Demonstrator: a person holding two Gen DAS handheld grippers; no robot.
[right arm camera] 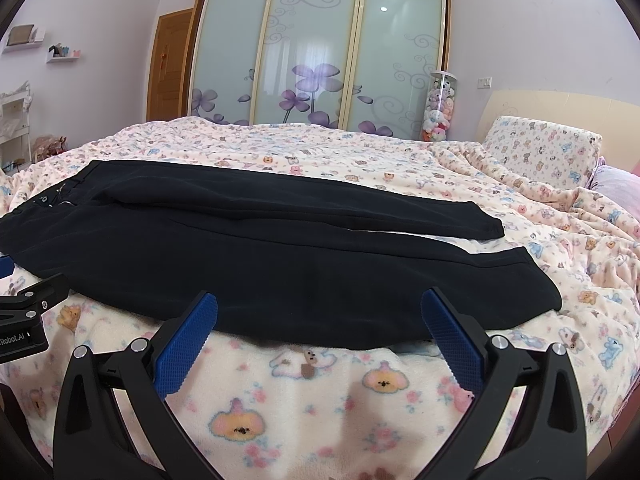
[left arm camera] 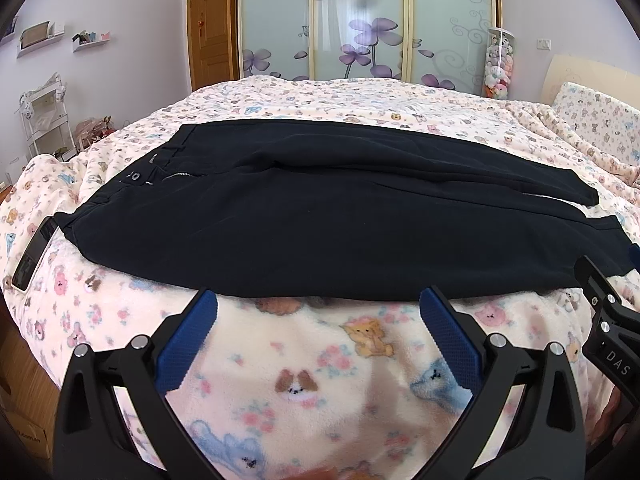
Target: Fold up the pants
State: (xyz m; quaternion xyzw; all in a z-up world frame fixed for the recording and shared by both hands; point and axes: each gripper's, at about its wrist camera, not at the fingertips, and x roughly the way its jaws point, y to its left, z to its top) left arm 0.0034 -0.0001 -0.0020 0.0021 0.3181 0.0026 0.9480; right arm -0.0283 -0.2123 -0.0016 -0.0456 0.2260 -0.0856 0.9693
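Note:
Black pants [left arm camera: 320, 216] lie flat across the bed, waistband with button and zipper to the left, both legs stretching right, one beside the other. They also show in the right wrist view [right arm camera: 248, 256], hems ending at right. My left gripper [left arm camera: 318, 300] is open and empty, just short of the pants' near edge at mid-length. My right gripper [right arm camera: 319, 300] is open and empty at the near edge of the near leg. The right gripper also shows at the right edge of the left wrist view [left arm camera: 608, 300], and the left gripper shows at the left edge of the right wrist view [right arm camera: 28, 300].
The bed carries a pink fleece blanket [left arm camera: 304, 380] with animal prints. A black strap or belt [left arm camera: 34, 252] lies left of the waistband. A pillow [right arm camera: 540, 148] sits at right. Wardrobe doors [right arm camera: 316, 56] and a tube of plush toys [right arm camera: 440, 108] stand behind.

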